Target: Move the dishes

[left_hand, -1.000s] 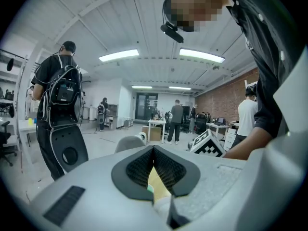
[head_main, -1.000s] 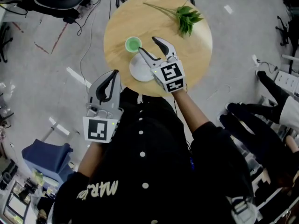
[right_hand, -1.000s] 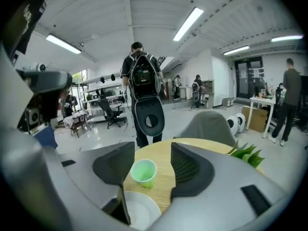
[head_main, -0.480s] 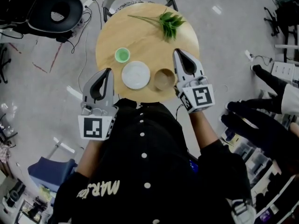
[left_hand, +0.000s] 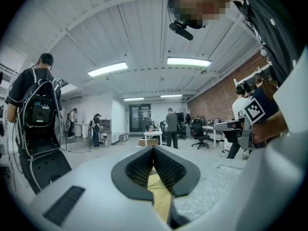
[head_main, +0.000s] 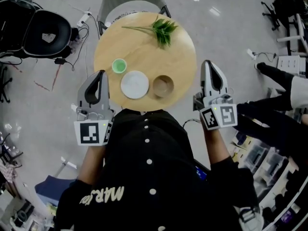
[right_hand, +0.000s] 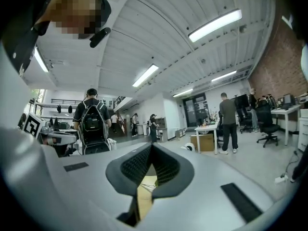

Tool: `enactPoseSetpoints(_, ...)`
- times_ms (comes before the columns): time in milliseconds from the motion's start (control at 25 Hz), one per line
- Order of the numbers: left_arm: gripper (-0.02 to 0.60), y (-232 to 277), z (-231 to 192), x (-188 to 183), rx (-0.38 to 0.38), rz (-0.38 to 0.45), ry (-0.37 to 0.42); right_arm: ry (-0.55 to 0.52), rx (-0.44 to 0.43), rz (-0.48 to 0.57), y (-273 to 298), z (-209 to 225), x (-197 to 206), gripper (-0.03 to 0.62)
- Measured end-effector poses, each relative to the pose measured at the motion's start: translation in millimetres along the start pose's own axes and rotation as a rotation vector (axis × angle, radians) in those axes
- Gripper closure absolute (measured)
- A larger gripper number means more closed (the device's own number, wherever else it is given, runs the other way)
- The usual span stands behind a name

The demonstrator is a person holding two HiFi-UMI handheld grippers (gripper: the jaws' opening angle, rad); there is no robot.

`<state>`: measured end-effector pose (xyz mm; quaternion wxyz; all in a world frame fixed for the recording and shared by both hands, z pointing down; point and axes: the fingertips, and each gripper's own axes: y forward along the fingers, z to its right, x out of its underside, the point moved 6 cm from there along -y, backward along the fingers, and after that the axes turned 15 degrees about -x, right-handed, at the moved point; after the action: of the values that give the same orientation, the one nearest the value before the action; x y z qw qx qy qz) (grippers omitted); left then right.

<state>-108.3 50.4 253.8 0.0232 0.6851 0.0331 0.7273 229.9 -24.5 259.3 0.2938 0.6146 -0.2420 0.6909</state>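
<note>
On the round wooden table (head_main: 180, 66) a small green cup (head_main: 119, 65), a white plate (head_main: 134, 84) and a brown bowl (head_main: 163, 85) stand in a row near the front edge. My left gripper (head_main: 100, 74) is shut and empty, held off the table's left edge, level with the plate. My right gripper (head_main: 207, 63) is shut and empty too, off the table's right edge beside the bowl; its jaws have just closed on nothing. In the left gripper view my left gripper (left_hand: 153, 148) has its pads together. In the right gripper view my right gripper (right_hand: 151, 146) looks the same.
A leafy green sprig (head_main: 161, 30) lies at the table's far side. A grey chair (head_main: 130, 1) stands behind the table, a black chair (head_main: 48, 32) with floor cables at left. A seated person's legs (head_main: 276, 76) are at right. Several people (left_hand: 36, 114) stand around the room.
My right gripper stood open over the table by the plate, then shut and drew back right past the table's edge. The brown bowl now shows beside the plate. My left gripper rose slightly.
</note>
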Motion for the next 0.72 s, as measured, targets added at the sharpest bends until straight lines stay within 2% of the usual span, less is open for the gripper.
enactPoseSetpoints(160,0.578,-1.8,-0.7,-16.8,-0.011,0.046,0.019,-0.039,0.07,0.02,-25.8,10.6,-20.5,0.591)
enactPoseSetpoints(320,0.578,-4.0,-6.3,-28.1,-0.028,0.055,0.039,-0.015,0.104,0.06,-44.8,18.6,-31.0,0.591)
enactPoseSetpoints(480,0.578,-6.4,-11.9,-38.1,-0.044,0.074,0.044,-0.036,0.115,0.091,-57.1,18.3,-36.2,0.591)
enactPoseSetpoints(720,0.578,-14.2,-16.3,-54.8,-0.057,0.094,0.052,-0.123,0.125,0.091,-67.2,7.2,-46.9,0.589)
